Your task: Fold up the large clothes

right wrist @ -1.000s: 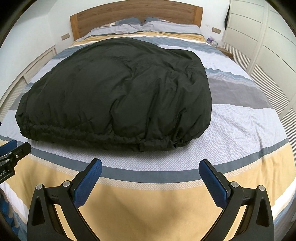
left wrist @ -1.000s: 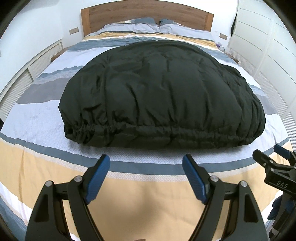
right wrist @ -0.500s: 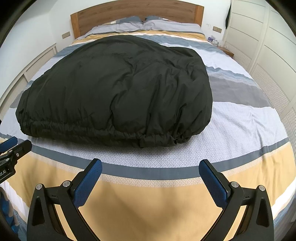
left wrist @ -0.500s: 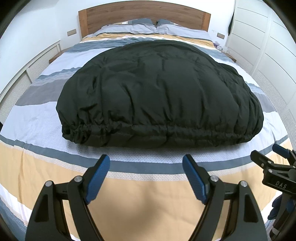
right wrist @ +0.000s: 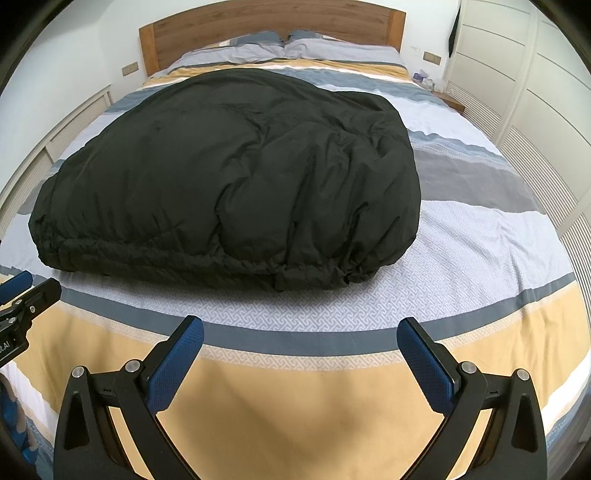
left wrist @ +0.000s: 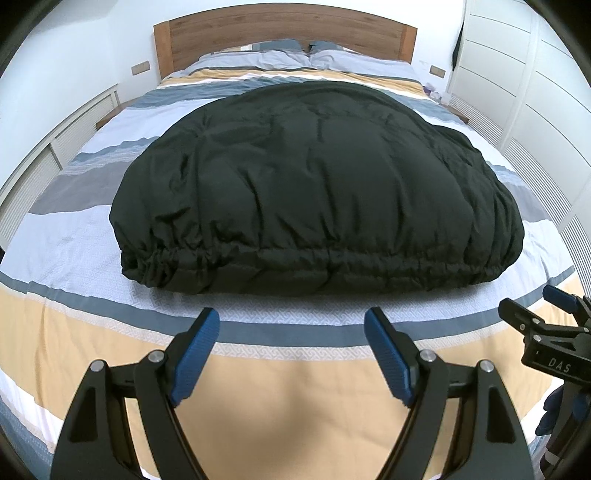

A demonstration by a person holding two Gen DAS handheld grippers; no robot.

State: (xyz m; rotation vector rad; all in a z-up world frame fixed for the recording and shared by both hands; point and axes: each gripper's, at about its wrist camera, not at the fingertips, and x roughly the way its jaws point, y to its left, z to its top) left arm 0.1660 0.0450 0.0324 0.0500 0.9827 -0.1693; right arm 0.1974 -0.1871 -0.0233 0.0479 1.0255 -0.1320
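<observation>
A large black padded garment (left wrist: 314, 192) lies folded in a puffy mound on the striped bed (left wrist: 288, 406), its gathered elastic hem facing me. In the right wrist view the same garment (right wrist: 236, 184) sits left of centre. My left gripper (left wrist: 291, 321) hovers open over the bedspread just short of the hem, with nothing between its blue pads. My right gripper (right wrist: 301, 325) is open too, short of the hem's right end and holding nothing. Each gripper shows at the edge of the other's view: the right gripper (left wrist: 546, 325) and the left gripper (right wrist: 26, 299).
A wooden headboard (left wrist: 284, 35) and pillows (left wrist: 280, 57) are at the far end. White wardrobe doors (left wrist: 535, 110) run along the right side and a low white slatted panel (left wrist: 55, 147) along the left. Bare bedspread (right wrist: 498, 221) lies right of the garment.
</observation>
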